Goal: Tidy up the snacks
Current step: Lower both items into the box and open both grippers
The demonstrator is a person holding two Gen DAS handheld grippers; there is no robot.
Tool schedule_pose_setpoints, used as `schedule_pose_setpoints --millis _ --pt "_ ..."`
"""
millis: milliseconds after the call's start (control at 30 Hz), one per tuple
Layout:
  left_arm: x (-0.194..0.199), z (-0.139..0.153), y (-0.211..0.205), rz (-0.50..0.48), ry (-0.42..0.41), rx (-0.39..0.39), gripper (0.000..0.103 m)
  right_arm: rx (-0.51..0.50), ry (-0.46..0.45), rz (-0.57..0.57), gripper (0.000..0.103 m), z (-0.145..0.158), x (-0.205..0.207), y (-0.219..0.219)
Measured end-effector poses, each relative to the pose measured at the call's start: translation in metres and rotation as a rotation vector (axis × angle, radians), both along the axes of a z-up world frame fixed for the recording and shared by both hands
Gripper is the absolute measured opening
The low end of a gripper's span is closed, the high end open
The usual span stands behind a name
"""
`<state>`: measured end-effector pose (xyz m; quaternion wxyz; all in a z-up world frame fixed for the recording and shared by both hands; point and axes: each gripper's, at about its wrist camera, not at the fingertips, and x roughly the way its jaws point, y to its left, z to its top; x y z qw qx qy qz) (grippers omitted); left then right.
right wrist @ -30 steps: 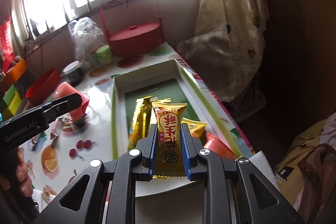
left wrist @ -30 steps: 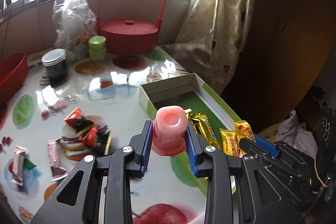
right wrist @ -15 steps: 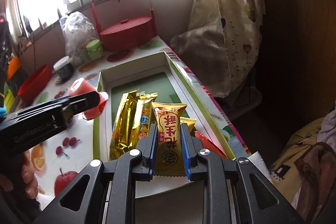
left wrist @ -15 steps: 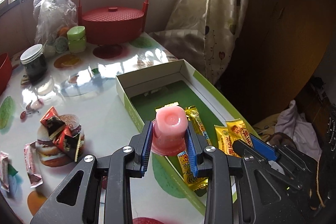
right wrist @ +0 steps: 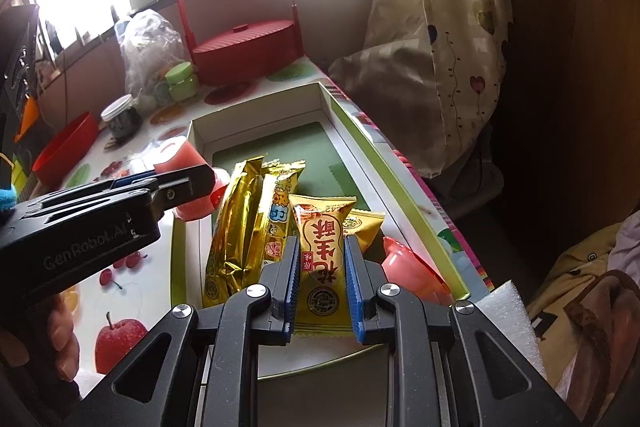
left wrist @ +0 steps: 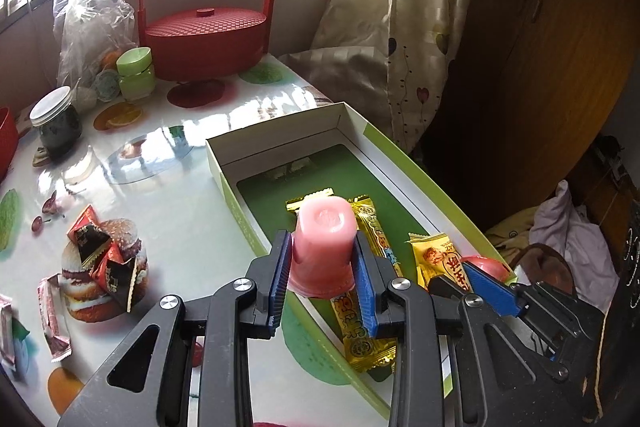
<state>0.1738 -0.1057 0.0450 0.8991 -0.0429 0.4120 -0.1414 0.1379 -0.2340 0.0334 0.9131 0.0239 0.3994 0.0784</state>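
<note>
Gripping a pink jelly cup (left wrist: pixel 323 247) between its blue pads, the left gripper (left wrist: pixel 322 269) hangs over the near left edge of the green box (left wrist: pixel 404 163), where long gold bars (left wrist: pixel 372 247) lie. The right gripper (right wrist: pixel 323 275) is clamped on a yellow snack packet (right wrist: pixel 323 267) above the box's near end. Only the left view shows loose wrapped snacks (left wrist: pixel 102 259) on the table (left wrist: pixel 172 211); only the right shows a second pink cup (right wrist: pixel 408 267) in the box's near right corner.

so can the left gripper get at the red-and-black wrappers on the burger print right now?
Probably not as is. The left gripper is shut on the pink jelly cup at the green box wall. The red-and-black wrappers lie uncovered on the table, so the path looks free once the cup is released.
</note>
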Motion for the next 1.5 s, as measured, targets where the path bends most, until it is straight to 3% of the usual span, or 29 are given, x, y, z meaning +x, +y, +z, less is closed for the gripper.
schedule_pose_setpoints --millis 467,800,933,1500 --pt "0.000 0.002 -0.003 0.004 -0.005 0.011 0.031 -0.004 -0.004 0.003 0.021 -0.002 0.002 0.000" --pt "0.000 0.002 -0.003 0.006 -0.004 0.015 0.032 0.004 0.002 -0.002 0.030 -0.003 0.001 0.001" --pt "-0.001 0.002 -0.002 0.009 -0.003 0.013 0.040 0.007 -0.002 -0.001 0.037 -0.003 0.000 0.002" --pt "-0.008 0.011 -0.002 0.007 -0.022 -0.002 0.047 0.022 -0.008 -0.007 0.050 -0.002 -0.004 0.003"
